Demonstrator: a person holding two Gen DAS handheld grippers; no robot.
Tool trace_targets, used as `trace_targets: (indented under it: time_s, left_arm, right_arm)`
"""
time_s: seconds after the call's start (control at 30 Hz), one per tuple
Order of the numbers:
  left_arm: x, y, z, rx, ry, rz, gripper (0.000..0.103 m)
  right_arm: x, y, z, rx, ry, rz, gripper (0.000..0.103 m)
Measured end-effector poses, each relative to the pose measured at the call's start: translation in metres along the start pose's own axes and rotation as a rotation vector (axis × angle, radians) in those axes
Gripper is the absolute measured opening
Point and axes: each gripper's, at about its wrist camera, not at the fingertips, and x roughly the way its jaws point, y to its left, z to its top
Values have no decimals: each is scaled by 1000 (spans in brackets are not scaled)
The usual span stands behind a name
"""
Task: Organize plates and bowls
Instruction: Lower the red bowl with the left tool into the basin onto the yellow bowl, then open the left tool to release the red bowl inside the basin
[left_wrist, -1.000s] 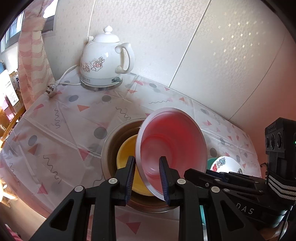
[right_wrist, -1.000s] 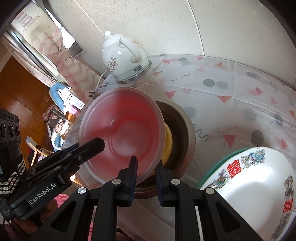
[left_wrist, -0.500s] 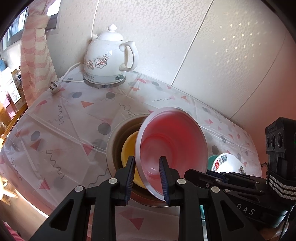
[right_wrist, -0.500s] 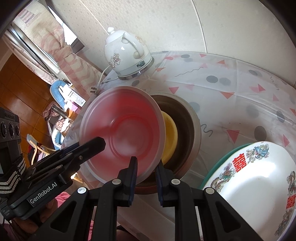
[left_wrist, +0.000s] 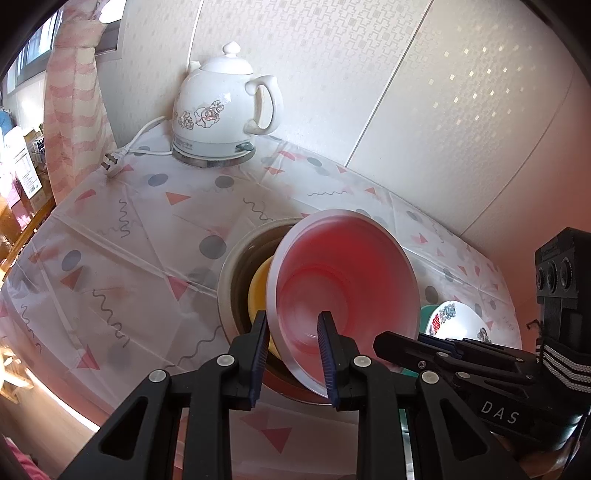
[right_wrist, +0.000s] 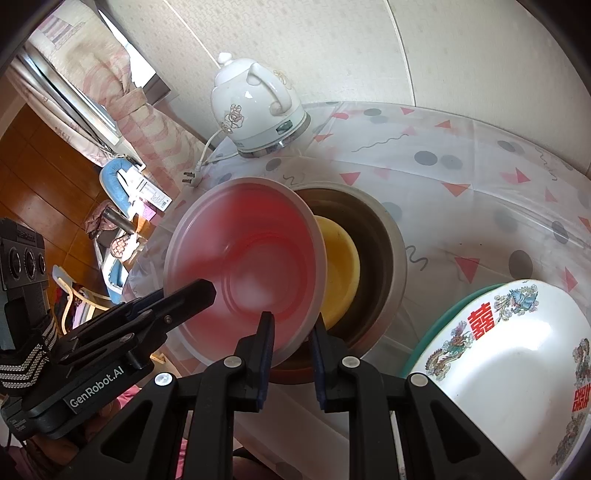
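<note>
My left gripper and right gripper both clamp the rim of a translucent red plastic bowl, tilted over the metal basin holding a yellow bowl; nesting remains, and the enamel plate waits alongside on the desk.

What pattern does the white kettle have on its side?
The white kettle has a small floral print, with pinkish-grey flowers. It shows best in the left wrist view.

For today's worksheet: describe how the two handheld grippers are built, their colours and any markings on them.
Both are black plastic. The left gripper and right gripper each have two fingers lined with blue ridged pads and silver rivets. The bodies read "GenRobot.AI" and "DAS", with black-and-white striped straps.
</note>
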Motion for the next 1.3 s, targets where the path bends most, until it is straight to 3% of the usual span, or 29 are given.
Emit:
trace_targets:
  time_s: [0.33, 1.3]
  left_arm:
    - [19, 15, 6, -92, 81, -69, 25]
    - [44, 13, 8, -7, 98, 32, 25]
  right_arm:
    - [6, -7, 2, 35, 20, 8, 21]
    - [18, -20, 3, 54, 29, -56, 23]
